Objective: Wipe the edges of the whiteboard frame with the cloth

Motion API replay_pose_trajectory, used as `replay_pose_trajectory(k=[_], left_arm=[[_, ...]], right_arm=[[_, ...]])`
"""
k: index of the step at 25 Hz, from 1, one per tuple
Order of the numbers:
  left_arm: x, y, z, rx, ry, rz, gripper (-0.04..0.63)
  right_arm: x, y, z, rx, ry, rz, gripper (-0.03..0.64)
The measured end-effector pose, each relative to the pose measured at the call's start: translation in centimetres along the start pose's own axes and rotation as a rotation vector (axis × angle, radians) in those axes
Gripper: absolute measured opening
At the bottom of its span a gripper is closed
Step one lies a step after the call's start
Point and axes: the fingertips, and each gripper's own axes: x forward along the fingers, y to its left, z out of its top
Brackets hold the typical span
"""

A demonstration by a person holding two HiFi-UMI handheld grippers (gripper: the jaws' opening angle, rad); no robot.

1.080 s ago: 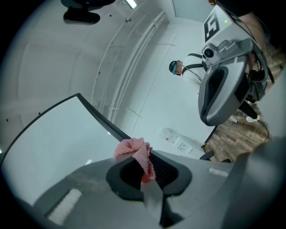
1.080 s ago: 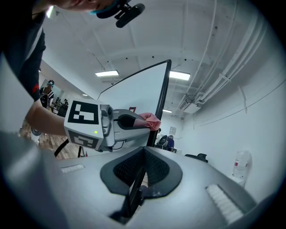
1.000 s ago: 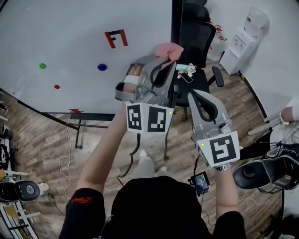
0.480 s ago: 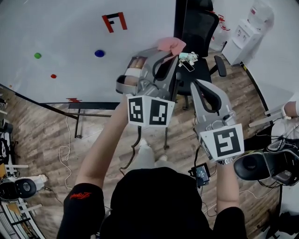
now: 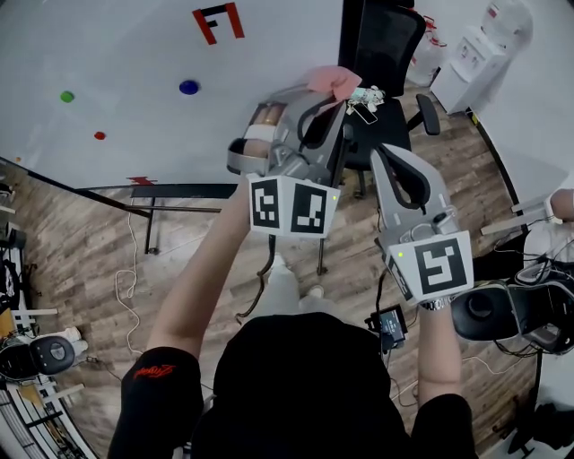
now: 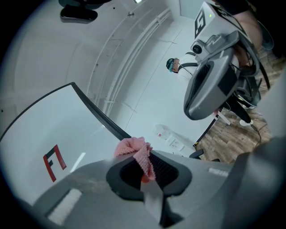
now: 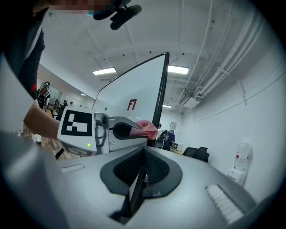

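The left gripper (image 5: 325,90) has its jaws closed on a pink cloth (image 5: 328,78). In the left gripper view the cloth (image 6: 135,151) is pinched between the two pads and bunches out past the tips of the left gripper (image 6: 145,172). The bunch sits right at the black right-hand edge of the whiteboard frame (image 5: 347,31). From the right gripper view the cloth (image 7: 145,129) shows just beside that frame edge (image 7: 161,89), low on it. Whether cloth and frame actually touch cannot be told.

The right gripper (image 5: 380,154) is held to the right of the frame edge, close beside the left one and a little nearer the person. Its jaws (image 7: 141,169) are together with nothing between them.

On the whiteboard (image 5: 134,54), left of the frame edge, are a red letter F (image 5: 218,20), a blue magnet (image 5: 188,87), a green magnet (image 5: 66,96) and a small red magnet (image 5: 100,135).

A black office chair (image 5: 395,40) stands just right of the frame edge. A white water dispenser (image 5: 466,67) stands further right, against the wall. Wooden floor (image 5: 72,242) lies below the frame.
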Motion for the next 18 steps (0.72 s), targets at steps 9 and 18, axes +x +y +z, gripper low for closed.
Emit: replay_pose_trajectory(k=[9,18], left_arm=[[0.0,-1.3,-1.0,-0.012,0.009,-0.018,0.031],[-0.1,-2.7,-2.2,-0.035,0.017,-0.044,0.031]], right_arm=[[0.4,0.3,-1.5,0.014,0.024,0.008,0.002],[0.8,0.1,-3.1,0.036,0.051,-0.005,0.002]])
